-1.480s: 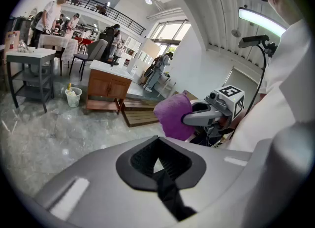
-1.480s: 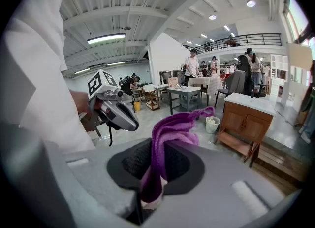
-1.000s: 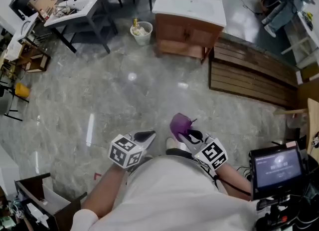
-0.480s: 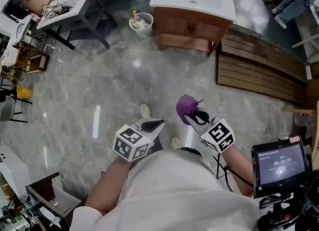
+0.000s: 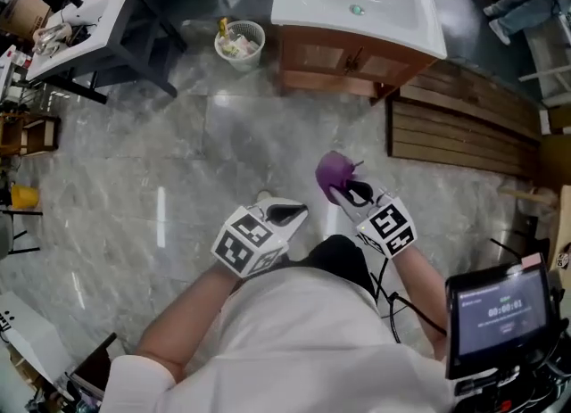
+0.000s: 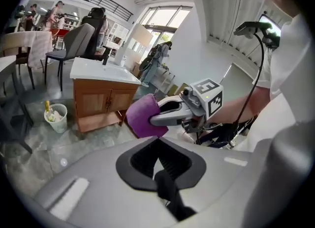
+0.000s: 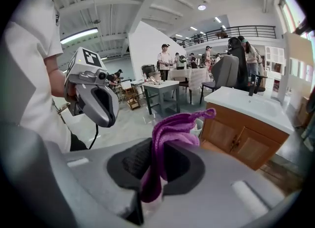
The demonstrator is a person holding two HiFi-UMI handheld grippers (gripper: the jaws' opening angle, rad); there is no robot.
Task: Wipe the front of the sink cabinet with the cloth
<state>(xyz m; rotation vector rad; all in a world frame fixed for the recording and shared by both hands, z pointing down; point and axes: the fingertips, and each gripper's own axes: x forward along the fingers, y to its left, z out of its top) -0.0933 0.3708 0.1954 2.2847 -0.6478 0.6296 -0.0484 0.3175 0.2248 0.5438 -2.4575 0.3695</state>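
A wooden sink cabinet (image 5: 352,68) with a white basin top (image 5: 357,1) stands ahead across the marble floor; it also shows in the left gripper view as the cabinet (image 6: 101,106) and in the right gripper view as the cabinet (image 7: 243,141). My right gripper (image 5: 343,186) is shut on a purple cloth (image 5: 332,173), which bunches out beyond the jaws as the cloth (image 7: 170,138). My left gripper (image 5: 287,214) is shut with nothing in it, beside the right one. Both are well short of the cabinet front.
A white waste basket (image 5: 236,44) sits on the floor left of the cabinet. A wooden slatted pallet (image 5: 459,135) lies to its right. A grey table (image 5: 85,23) stands at the far left. A small screen (image 5: 500,313) hangs at my lower right.
The view has closed in on the cabinet, which now sits nearer and larger. Both grippers stay side by side, the right one still holding the cloth.
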